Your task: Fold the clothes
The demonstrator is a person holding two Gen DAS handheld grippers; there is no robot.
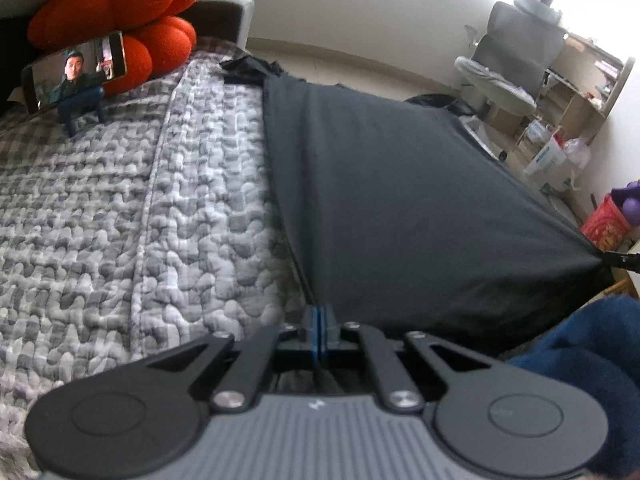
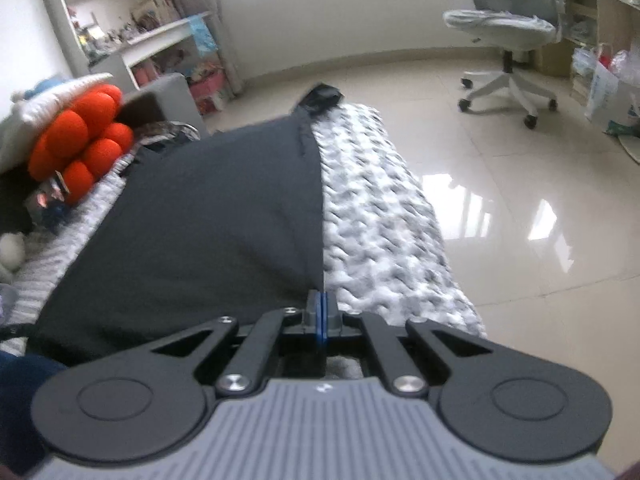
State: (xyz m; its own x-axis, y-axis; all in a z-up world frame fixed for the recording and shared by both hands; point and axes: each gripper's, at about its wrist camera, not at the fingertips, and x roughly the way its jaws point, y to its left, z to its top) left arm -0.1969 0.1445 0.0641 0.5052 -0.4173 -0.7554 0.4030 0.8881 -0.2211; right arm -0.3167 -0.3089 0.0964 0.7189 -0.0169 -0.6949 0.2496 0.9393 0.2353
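**Dark garment pulled tight over the bed, both grippers clamped on its near edge**

So the room first: glossy pale tile floor (image 2: 520, 208), a grey office chair (image 2: 512, 20) over by a cluttered desk, and bookshelves (image 2: 120, 20) along the far wall. The bed is covered in a grey-and-white checked quilt (image 1: 120, 220), puffy and textured. At its head sits a big orange knobbly cushion (image 1: 116, 20) with a phone (image 1: 74, 74) propped on a little blue stand just in front of it.

The dark grey garment (image 1: 400, 200) lies spread across the quilt, stretched taut between the two near corners, and its far end reaches the bed's edge.

Left gripper (image 1: 319, 320): blue pads pressed together, pinching the garment's near left corner. Right gripper (image 2: 322, 312): same deal, pads squeezed tight on the near right corner, fabric edge running straight out from between them.
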